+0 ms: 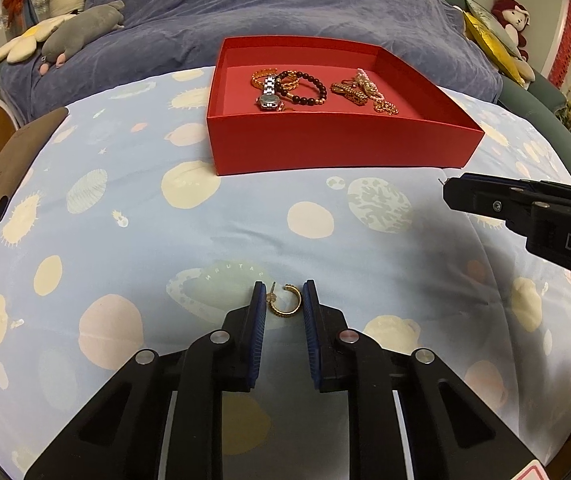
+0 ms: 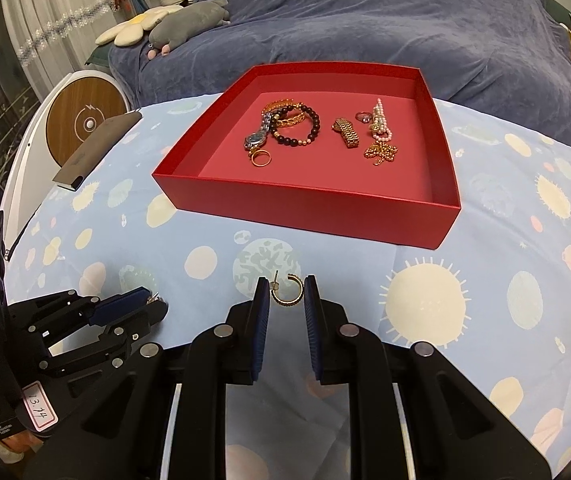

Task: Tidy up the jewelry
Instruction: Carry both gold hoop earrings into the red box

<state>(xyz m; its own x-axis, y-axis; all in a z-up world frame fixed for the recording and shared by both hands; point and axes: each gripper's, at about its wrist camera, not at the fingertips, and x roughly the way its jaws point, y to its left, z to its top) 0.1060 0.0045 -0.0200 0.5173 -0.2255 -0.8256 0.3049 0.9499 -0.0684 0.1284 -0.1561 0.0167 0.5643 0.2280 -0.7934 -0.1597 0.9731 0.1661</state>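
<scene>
Bedspread: pale blue planet-print cloth (image 1: pixel 125 240), soft underlay.
Box: open red cardboard tray (image 2: pixel 305 208), well ahead, holding watches, bracelets, chains and rings.
Left gripper (image 1: pixel 284 300): blue pads pinching a gold half-hoop stud earring (image 1: pixel 285 311).
Right gripper (image 2: pixel 287 292): pinching the matching gold half-hoop earring (image 2: pixel 287 301).
Handling: judged very light, stiff, slippery; thin post bendable. Grip across the hoop's curve, not the post.

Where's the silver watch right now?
Right wrist view: the silver watch lies inside the red box, in its left cluster, against the dark bead bracelet, with a gold ring just nearer the camera.
</scene>
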